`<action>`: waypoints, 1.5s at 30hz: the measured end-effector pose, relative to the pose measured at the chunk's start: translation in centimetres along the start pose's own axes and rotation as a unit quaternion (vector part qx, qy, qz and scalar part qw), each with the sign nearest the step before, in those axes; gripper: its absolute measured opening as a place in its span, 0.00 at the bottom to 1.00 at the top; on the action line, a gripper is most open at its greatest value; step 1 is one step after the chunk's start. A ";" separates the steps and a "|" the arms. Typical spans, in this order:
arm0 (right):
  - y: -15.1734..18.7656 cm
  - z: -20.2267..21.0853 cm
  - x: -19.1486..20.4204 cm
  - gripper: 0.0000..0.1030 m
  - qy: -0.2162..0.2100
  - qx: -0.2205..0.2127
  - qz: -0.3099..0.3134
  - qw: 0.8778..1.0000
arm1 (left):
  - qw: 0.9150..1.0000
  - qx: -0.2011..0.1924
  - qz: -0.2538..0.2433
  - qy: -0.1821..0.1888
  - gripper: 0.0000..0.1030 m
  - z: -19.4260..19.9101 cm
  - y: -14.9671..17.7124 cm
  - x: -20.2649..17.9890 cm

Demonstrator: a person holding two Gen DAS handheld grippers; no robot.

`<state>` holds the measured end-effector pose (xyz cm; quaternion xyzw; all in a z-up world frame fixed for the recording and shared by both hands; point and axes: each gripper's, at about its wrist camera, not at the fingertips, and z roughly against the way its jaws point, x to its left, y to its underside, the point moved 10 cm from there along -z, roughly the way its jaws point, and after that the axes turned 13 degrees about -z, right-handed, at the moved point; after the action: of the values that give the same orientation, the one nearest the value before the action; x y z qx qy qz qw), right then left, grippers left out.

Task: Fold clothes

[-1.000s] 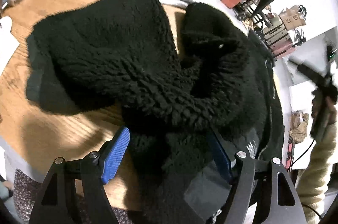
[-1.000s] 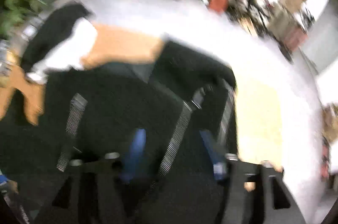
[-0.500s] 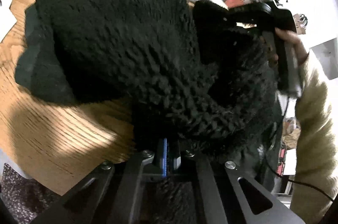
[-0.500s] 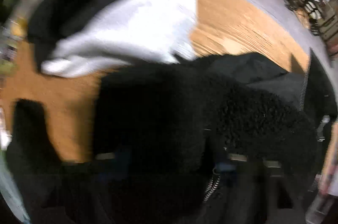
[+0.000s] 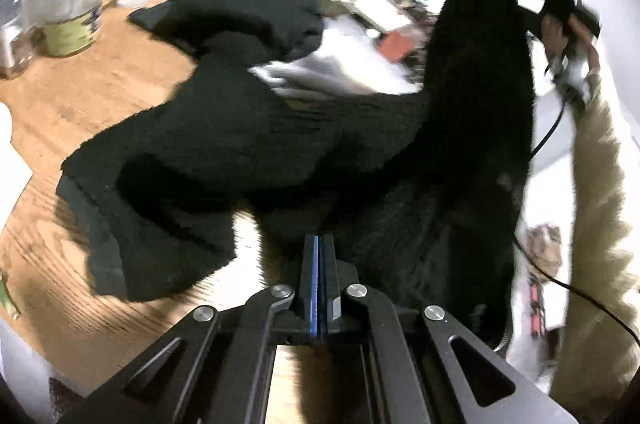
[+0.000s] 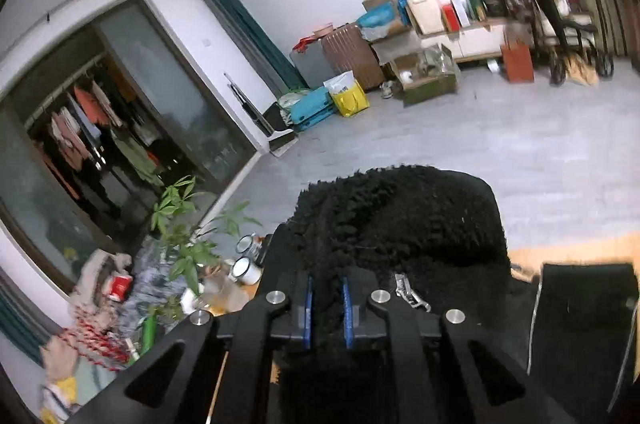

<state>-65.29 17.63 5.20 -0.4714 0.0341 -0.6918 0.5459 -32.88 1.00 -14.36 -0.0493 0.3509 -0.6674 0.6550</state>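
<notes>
Black fleece jacket (image 5: 248,127), thick and nubbly, sprawls over the wooden surface (image 5: 92,79) toward its near edge, one side hoisted high. Right tongs (image 6: 326,308) pinch a bunched fleece fold between blue pads. Left tongs (image 5: 318,284) are fully closed at the jacket's near hem.
</notes>
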 end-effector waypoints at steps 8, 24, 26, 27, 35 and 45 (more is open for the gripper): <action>4.6 -12.7 -5.7 0.57 0.146 0.084 -0.026 0.985 | 0.996 0.072 0.052 -0.021 0.44 -2.8 2.0 4.2; 41.1 7.3 -6.4 0.79 0.015 0.316 0.363 0.877 | 0.960 0.024 0.280 0.010 0.21 -5.9 -2.4 12.3; 44.3 6.3 -8.7 0.74 0.061 0.355 0.381 0.851 | 0.963 0.021 0.270 -0.011 0.19 -5.6 -3.3 13.0; 45.7 6.1 -10.4 0.56 0.088 0.379 0.381 0.839 | 0.964 0.017 0.263 -0.031 0.18 -4.8 -3.7 13.8; 45.4 15.8 -17.2 0.19 0.077 0.416 0.242 0.873 | 0.967 -0.032 0.229 -0.108 0.17 1.3 -7.7 17.1; 45.1 20.2 -18.6 0.48 0.035 0.361 0.131 0.923 | 0.957 0.047 0.250 -0.137 0.53 0.5 -2.4 18.4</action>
<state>-19.49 23.58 -20.39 -0.2092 -0.1368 -0.5957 0.7633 -37.17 -16.19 -19.96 -0.0201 0.2272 -0.4850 0.8442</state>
